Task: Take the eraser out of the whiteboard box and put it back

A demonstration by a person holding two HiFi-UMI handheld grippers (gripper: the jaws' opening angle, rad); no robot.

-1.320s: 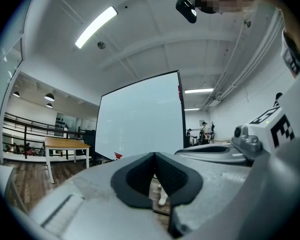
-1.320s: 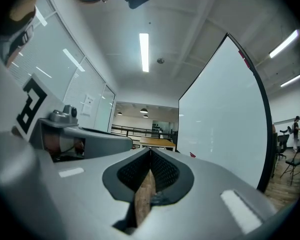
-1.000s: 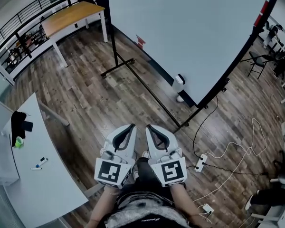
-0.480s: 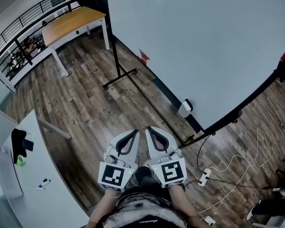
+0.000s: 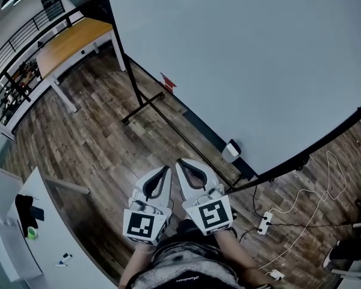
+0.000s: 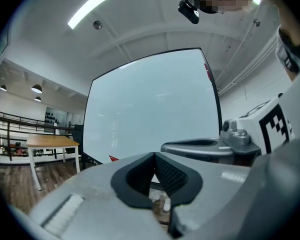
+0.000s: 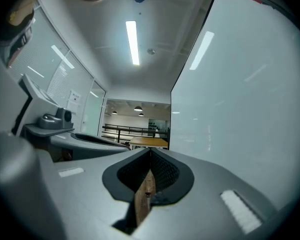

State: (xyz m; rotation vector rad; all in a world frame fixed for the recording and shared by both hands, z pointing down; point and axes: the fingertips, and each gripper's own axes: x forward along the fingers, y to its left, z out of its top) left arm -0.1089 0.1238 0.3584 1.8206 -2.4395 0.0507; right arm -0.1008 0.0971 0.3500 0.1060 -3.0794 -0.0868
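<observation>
L gripper [image 5: 164,169] & R gripper [image 5: 180,162] are held shut, empty; one is best opened before white box [image 5: 231,151] at btm edge of whiteboard [image 5: 246,59] is reached.

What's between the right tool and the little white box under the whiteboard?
Just wooden floor and the black stand bar, as the head view shows.

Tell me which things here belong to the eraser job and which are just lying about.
Job: large white whiteboard on black stand; small white box on its bottom rail, probably the eraser's; left gripper and right gripper, both shut, empty.
Lying about: wooden-topped table; white power strip on floor; small green roll.
</observation>
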